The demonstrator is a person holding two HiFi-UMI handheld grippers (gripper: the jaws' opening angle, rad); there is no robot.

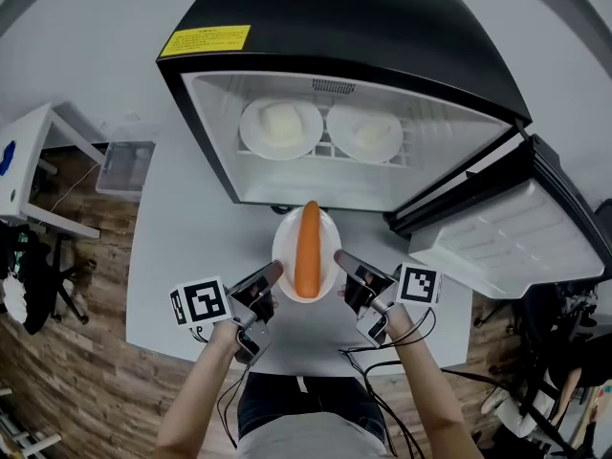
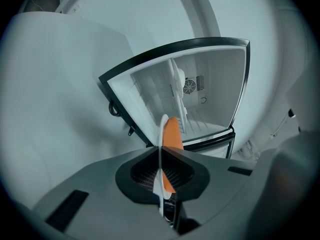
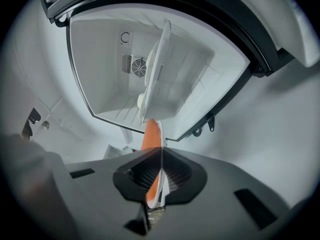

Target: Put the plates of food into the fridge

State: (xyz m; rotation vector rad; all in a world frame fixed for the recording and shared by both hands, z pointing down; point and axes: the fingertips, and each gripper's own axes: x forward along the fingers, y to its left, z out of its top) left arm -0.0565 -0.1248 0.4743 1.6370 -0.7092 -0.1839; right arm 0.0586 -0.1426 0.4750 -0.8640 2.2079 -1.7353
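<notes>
Holding a white plate [image 1: 284, 245] by opposite edges: clenched on its left rim with the jaws of the left gripper [image 1: 273, 273], clenched on its right rim with the jaws of the right gripper [image 1: 340, 256]. Seen edge-on in both gripper views as a thin white line nipped between the pads, with almost no gap left. Carrying a single carrot [image 1: 307, 250], laid lengthwise between the two sets of jaws and pointing away from them. Below the jaws, a pale counter [image 1: 177, 247]; touching the plate or not, impossible to tell. Just beyond the jaws, facing an open fridge [image 1: 382, 27], black outside and white inside. Deeper in, well past the jaws, on a wire shelf [image 1: 325, 148]: a second plate [image 1: 280, 128] ahead of the left jaws and a third plate [image 1: 364, 132] ahead of the right jaws, side by side, each with pale food. Off to the right of the right jaws, swung wide: the fridge door [image 1: 507, 232]. Far to the left of the left jaws, past the counter's edge: a small clear box [image 1: 124, 167].
</notes>
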